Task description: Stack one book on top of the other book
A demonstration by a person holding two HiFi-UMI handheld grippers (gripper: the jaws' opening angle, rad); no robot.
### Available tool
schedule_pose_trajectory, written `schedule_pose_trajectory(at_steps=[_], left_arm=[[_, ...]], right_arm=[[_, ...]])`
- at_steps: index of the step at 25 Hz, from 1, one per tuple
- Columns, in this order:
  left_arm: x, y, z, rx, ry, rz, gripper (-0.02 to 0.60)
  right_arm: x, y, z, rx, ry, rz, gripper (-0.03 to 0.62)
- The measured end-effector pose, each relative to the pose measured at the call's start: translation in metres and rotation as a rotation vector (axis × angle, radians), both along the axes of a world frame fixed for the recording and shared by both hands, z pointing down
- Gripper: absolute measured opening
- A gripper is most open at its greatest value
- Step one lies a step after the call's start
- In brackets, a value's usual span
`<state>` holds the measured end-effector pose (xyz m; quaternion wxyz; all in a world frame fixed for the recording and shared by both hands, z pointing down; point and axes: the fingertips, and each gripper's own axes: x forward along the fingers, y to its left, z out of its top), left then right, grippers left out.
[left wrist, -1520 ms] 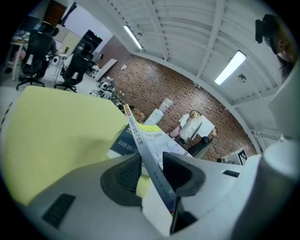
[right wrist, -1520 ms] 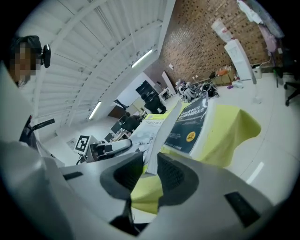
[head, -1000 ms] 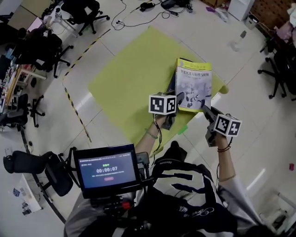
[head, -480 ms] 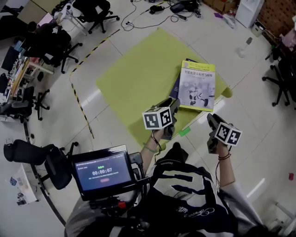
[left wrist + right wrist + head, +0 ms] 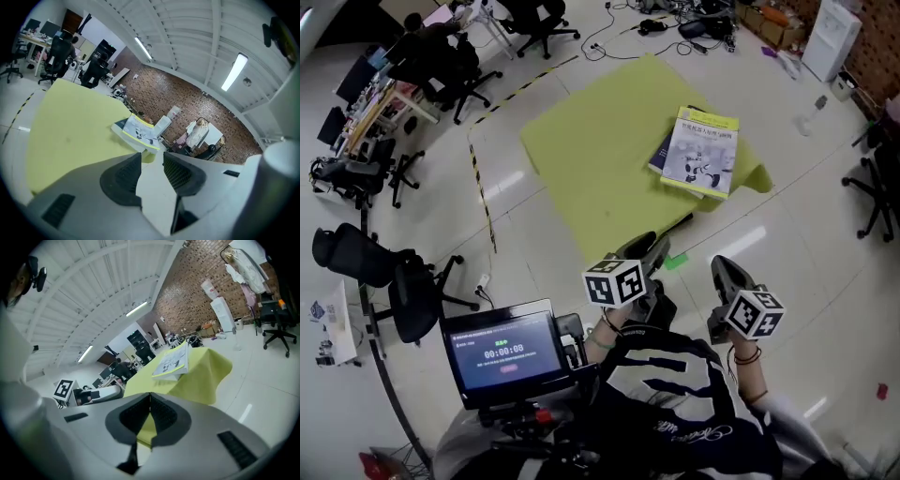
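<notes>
Both tools drawn back, left tool (image 5: 152, 161) jaws apart, empty, right tool (image 5: 150, 397) closed, empty, white-yellow paperback book (image 5: 701, 152) atop dark-blue book (image 5: 661, 156).

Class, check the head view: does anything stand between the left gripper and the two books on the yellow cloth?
Nothing visible does. Only floor and bare yellow cloth lie between the open, empty left gripper and the top book, which already rests on the blue book.

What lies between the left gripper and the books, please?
Only bare yellow cloth separates the left gripper from the books, seen in the head view.
</notes>
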<state>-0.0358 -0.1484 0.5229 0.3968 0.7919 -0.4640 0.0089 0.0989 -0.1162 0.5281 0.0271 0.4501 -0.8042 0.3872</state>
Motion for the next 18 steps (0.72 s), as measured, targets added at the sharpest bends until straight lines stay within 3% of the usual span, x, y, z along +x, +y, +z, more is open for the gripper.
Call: schedule_pose_trajectory(at_steps=[4, 8, 13, 18], left_arm=[[0.019, 0.07, -0.022, 0.048, 0.009, -0.043, 0.138], [0.03, 0.142, -0.034, 0.063, -0.013, -0.112, 0.005], [0.038, 0.213, -0.043, 0.069, -0.06, -0.115, 0.005], [0.025, 0.234, -0.057, 0.112, -0.096, -0.118, 0.005]], right_arm=[[0.003, 0.053, -0.026, 0.054, -0.031, -0.061, -0.003], [0.006, 0.108, -0.035, 0.057, -0.058, -0.098, -0.003], [0.003, 0.173, -0.035, 0.033, -0.086, -0.141, -0.003], [-0.012, 0.206, -0.044, 0.065, -0.082, -0.174, -0.003]])
